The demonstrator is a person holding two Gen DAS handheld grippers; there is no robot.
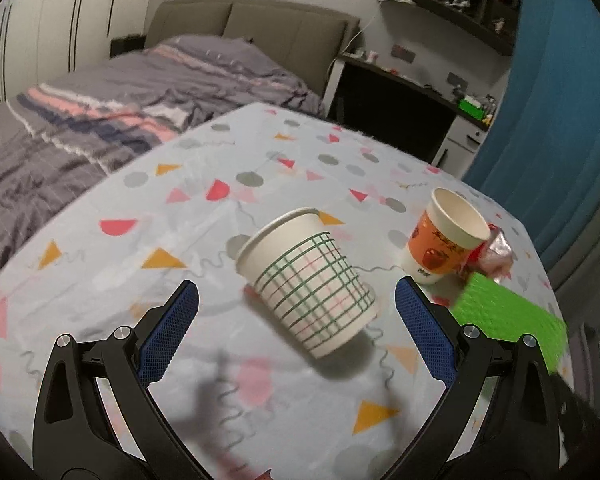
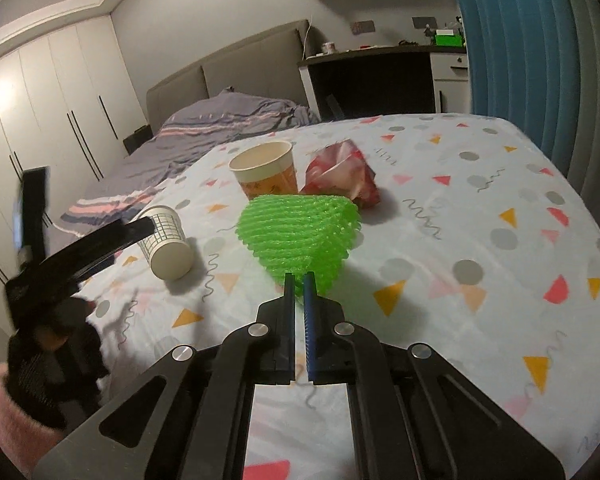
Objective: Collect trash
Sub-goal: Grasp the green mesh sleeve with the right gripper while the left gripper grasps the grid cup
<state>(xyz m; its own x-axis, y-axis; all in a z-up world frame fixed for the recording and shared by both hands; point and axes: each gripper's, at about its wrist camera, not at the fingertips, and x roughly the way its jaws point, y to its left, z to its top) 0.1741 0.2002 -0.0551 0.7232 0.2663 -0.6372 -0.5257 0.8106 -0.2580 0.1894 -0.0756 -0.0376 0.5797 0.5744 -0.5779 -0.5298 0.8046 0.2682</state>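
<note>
Trash lies scattered on the patterned tabletop (image 2: 440, 240), and we judge that we are at the pick-up step for two pieces at once. Our right tongs (image 2: 299, 280) are pressed together on the near edge of the green foam net (image 2: 300, 232), pinching it at the six o'clock side of the net in the right wrist view. Our left tongs (image 1: 296, 300) stand spread wide, with the checked paper cup (image 1: 312, 280) lying on its side between the two blue pads (image 1: 172, 332), which do not touch it.

Next, we think, the left tongs need to come forward a little and close across the cup's wall gently, since thin paper will crush. The right tongs must carry the net to a bin; we cannot see one for certain, only a grey rim at three o'clock in the right wrist view.

Counting: two paper cups, the checked one on its side and the orange cup (image 2: 266, 172) upright at twelve o'clock from the net; one green foam net; one crumpled pink-and-red wrapper (image 2: 340, 172) just beside the orange cup, at one o'clock from the net. Four pieces in all.
</note>
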